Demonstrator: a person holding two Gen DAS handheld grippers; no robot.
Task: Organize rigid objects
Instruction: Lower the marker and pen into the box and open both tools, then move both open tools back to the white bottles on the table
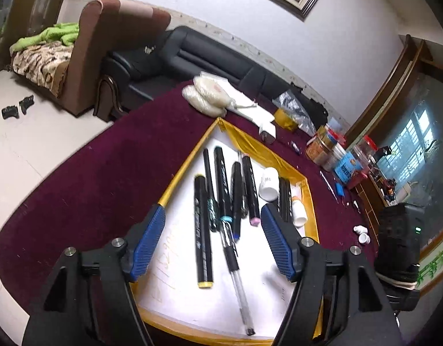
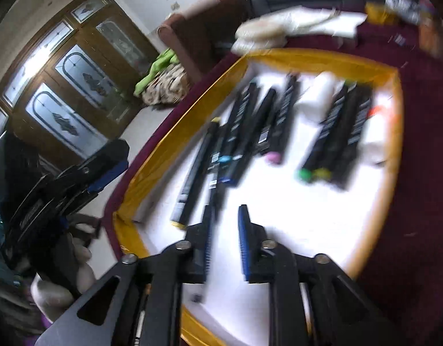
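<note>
Currently clear gel pen (image 1: pixel 235 262) lies slantwise on white sheet (image 1: pixel 178 282) beside marker row (image 1: pixel 221 190). Judged light, stiff, slick; grip at rubber sleeve. Left gripper (image 1: pixel 212 242) gapes empty above it; right gripper (image 2: pixel 224 242) narrowly parted, empty.

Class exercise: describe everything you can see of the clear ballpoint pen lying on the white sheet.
The clear ballpoint pen has a transparent plastic barrel, a black rubber grip band and a dark end cap. It lies flat, slanted across the white sheet, its far end reaching in among the row of black markers. No gripper touches it.
</note>
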